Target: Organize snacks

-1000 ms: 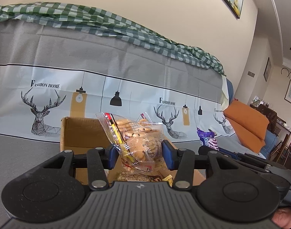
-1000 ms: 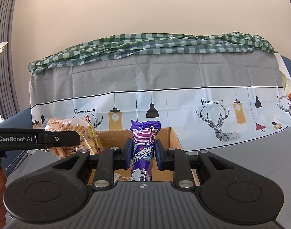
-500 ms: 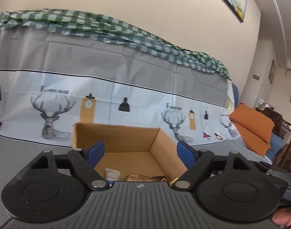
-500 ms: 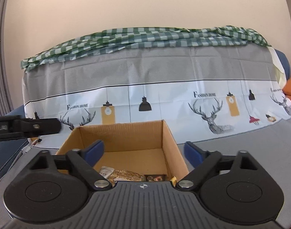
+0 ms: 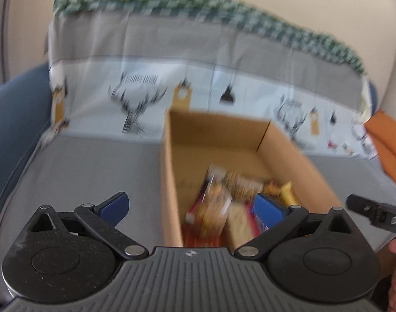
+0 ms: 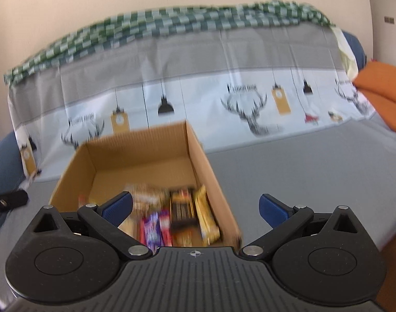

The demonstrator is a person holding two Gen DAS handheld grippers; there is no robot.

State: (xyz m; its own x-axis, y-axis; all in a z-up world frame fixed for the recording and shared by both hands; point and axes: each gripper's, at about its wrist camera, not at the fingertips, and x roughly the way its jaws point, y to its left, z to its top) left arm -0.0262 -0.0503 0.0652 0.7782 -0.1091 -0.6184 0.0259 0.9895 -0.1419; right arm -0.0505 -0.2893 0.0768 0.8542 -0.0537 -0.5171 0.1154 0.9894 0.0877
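In the cardboard box (image 6: 145, 156) on the sofa, several snack packets (image 6: 181, 208) already lie; both tools (image 5: 192, 205) (image 6: 195, 205), opening wide, hold nothing.

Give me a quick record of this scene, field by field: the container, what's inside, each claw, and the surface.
container: cardboard box, open top
contents: several snack packs, among them a purple wrapper and a yellow bar
left claw: jaws opening, nothing gripped
right claw: jaws opening, nothing gripped
surface: grey cover on a sofa
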